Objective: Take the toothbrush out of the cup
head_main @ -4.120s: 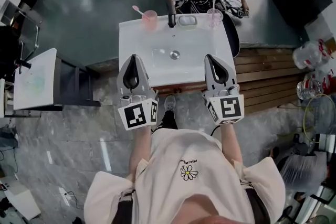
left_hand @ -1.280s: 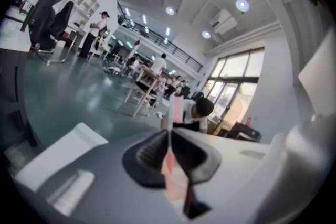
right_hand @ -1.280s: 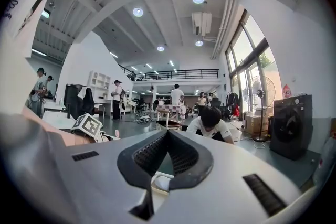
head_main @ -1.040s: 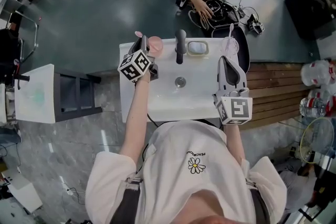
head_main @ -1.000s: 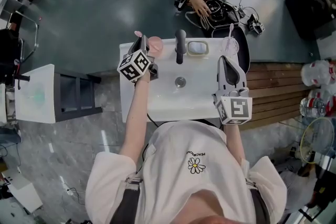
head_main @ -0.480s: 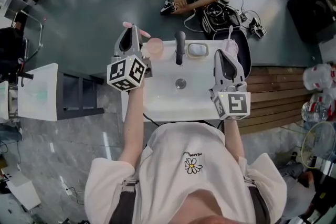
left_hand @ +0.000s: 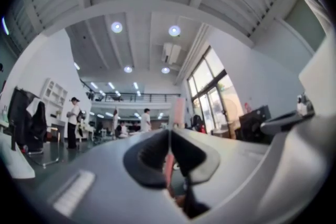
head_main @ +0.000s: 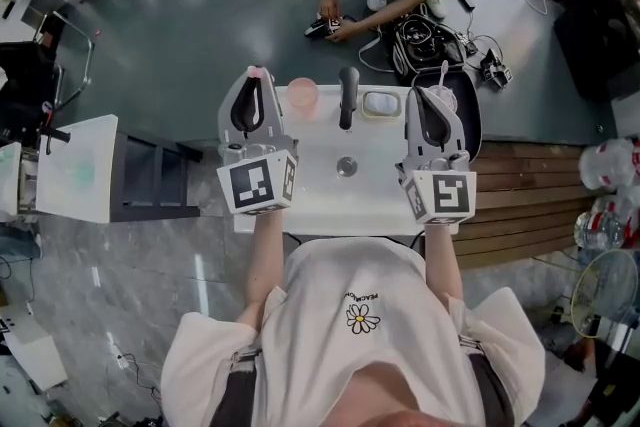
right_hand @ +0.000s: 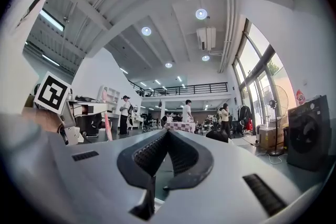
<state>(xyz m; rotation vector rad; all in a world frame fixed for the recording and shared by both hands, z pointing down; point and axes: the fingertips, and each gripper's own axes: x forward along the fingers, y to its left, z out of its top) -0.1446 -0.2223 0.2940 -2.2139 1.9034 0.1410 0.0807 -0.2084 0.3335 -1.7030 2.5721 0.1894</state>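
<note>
White sink [head_main: 320, 193], grey floor [head_main: 180, 25] — L gripper [head_main: 251, 81] clamps toothbrush [left_hand: 178, 110], prob. clear of cup [head_main: 302, 96]; R gripper [head_main: 425, 98] shut.

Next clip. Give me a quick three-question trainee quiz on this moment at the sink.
1. True or false: the toothbrush stands in the pink cup.
2. Which gripper holds the toothbrush? A the left gripper; B the right gripper; C neither.
3. Fill in: the right gripper's jaws are ___ with nothing between them.
Key: 1 false; 2 A; 3 shut.
</note>
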